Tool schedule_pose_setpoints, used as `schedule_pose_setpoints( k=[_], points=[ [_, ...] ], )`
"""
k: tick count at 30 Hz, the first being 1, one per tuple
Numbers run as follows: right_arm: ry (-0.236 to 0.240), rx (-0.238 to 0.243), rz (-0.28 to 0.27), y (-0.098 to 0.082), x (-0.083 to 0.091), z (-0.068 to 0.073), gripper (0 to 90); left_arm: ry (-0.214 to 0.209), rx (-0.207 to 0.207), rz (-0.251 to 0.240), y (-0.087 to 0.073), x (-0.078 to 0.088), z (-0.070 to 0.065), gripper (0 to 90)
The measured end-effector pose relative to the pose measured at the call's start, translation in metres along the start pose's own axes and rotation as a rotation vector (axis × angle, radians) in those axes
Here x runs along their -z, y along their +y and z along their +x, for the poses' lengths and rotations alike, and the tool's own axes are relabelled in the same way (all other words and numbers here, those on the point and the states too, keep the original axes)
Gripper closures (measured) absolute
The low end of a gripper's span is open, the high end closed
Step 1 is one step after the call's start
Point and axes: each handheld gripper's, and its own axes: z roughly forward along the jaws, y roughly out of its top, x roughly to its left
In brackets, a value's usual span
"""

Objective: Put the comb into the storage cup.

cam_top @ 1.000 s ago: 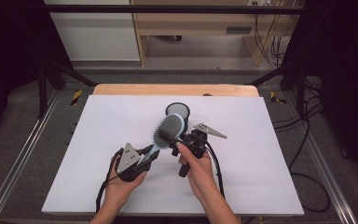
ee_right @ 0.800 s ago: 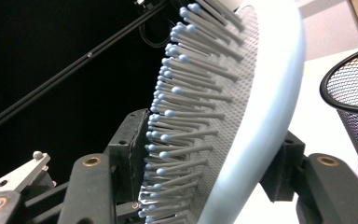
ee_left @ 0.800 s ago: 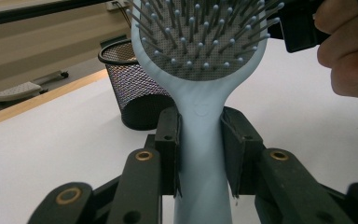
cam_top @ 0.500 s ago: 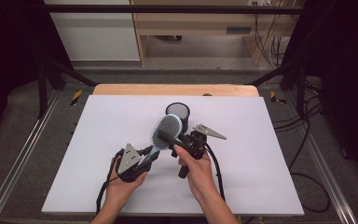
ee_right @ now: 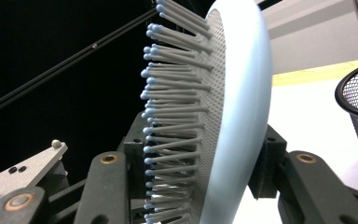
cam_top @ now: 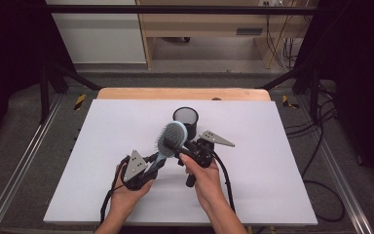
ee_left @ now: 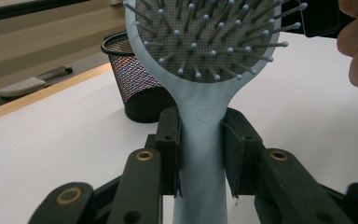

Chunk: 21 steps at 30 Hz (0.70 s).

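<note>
white table [cam_top: 102,195], left tongs [ee_left: 200,140] clamped on hairbrush [cam_top: 171,138] handle, right tongs [ee_right: 200,158] closing around its head, contact unclear

Smooth, seemingly plastic hairbrush [cam_top: 171,138]; black wire-mesh cup [cam_top: 185,117].

High view evenly lit from overhead, table [cam_top: 272,146] bright, surroundings dark. Close brush [ee_right: 233,116] sharp, background soft. No glare.
</note>
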Motion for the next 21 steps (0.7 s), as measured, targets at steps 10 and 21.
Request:
schedule_pose_setpoints(
  k=[10, 21],
  points=[
    [-0.006, 0.024, 0.003, -0.0011, 0.0001, 0.0025, 54.9, -0.004, 0.006, 0.005, -0.0016, -0.0014, 0.0000, 69.7],
    [-0.018, 0.030, 0.007, -0.0021, 0.0000, 0.0025, 56.6, -0.007, 0.011, 0.009, -0.0030, -0.0031, -0.0005, 69.7]
  ],
)
